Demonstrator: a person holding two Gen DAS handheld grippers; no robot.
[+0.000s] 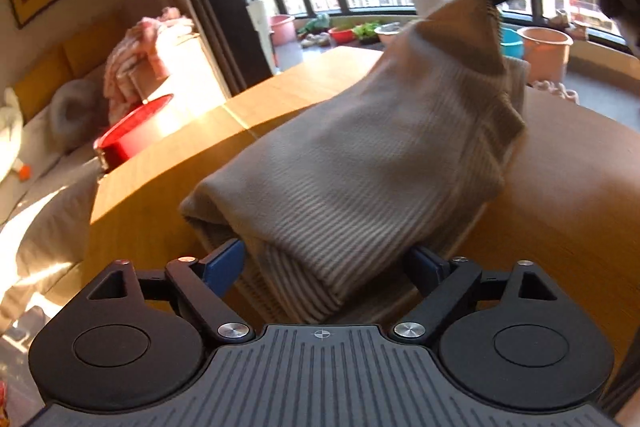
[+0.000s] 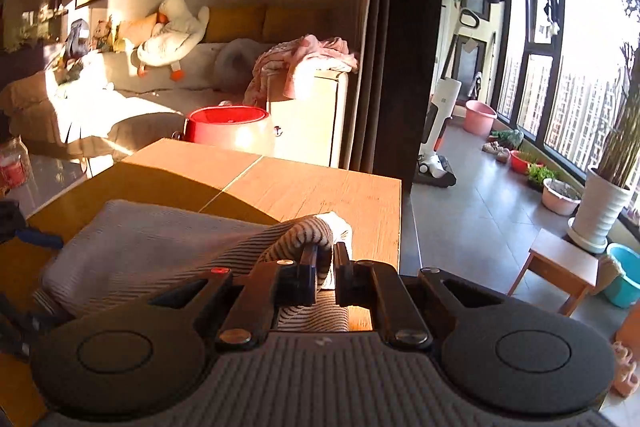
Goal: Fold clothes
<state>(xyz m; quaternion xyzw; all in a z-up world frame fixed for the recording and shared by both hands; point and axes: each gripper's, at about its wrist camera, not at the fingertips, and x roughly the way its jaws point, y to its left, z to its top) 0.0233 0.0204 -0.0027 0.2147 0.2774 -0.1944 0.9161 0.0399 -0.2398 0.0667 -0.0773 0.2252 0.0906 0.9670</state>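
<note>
Ribbed beige knit, folded thick, lies on my wooden table [image 1: 168, 171].

My left gripper [image 1: 328, 263] stands spread wide with the striped garment [image 1: 352, 171] bunched between its blue pads [image 1: 224, 261]; my right gripper [image 2: 325, 267] is clenched on its far corner, lifting it. No readable writing.

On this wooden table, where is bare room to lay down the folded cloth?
Free: the sunlit far part of the wooden table, between the striped garment and the far edge by the red basin. Also the shaded strip left of the garment. Crowded: the near side, where the left tongs and right tongs meet the cloth.
</note>
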